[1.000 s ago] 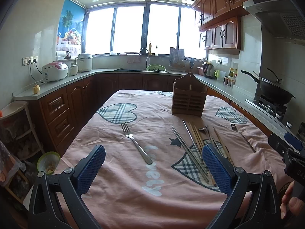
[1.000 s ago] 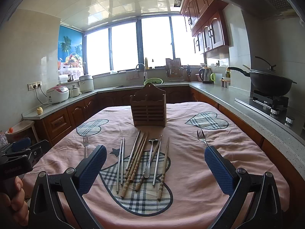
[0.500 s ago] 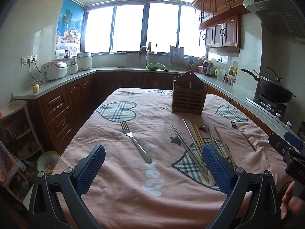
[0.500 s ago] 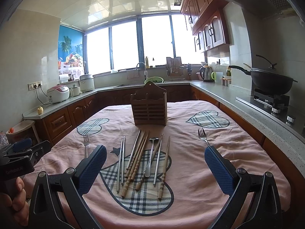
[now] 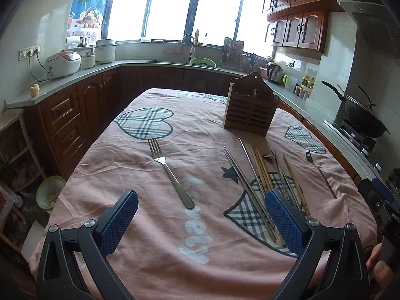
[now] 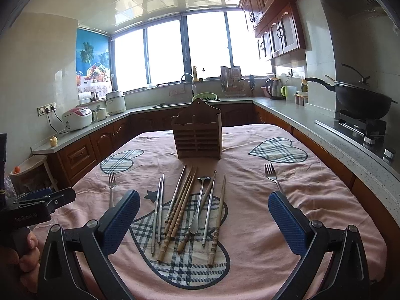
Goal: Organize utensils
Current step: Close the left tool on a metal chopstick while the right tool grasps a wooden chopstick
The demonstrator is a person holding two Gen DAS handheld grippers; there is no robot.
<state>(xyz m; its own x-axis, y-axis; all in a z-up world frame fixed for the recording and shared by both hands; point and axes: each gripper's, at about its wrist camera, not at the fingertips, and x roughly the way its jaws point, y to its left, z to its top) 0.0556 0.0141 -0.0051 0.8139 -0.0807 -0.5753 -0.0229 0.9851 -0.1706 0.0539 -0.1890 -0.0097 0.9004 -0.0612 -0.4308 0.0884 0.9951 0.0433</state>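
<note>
Nearest to us, the left claw [image 5: 198,208] hangs wide open above the pink tablecloth [image 5: 155,225], gripping nothing; its right pad [image 5: 283,218] covers the near ends of several chopsticks. The right claw [image 6: 203,213] is likewise spread open and empty over the plaid heart print. At the edges we see only slivers of the person: fingertips on the handle of the other claw, cut off by each frame.

Between the left claw's pads lies a fork [image 5: 170,172], long axis running away from us, handle end near, tines pointing toward the far left. From the right wrist view this same fork is half hidden behind the left pad.

Just beyond the right claw a bundle of chopsticks [image 6: 180,207], metal and wooden, lies fanned on the table, thick ends toward us, tips converging toward the holder. Among them rests a spoon [image 6: 198,203], bowl at the far end; how many sticks overlap it we cannot tell. A second fork [image 6: 272,176] lies apart to the right, tines away, its handle disappearing behind the right pad.

Farthest, the wooden utensil holder [image 6: 198,137] stands upright; its compartments are hidden from us.
</note>
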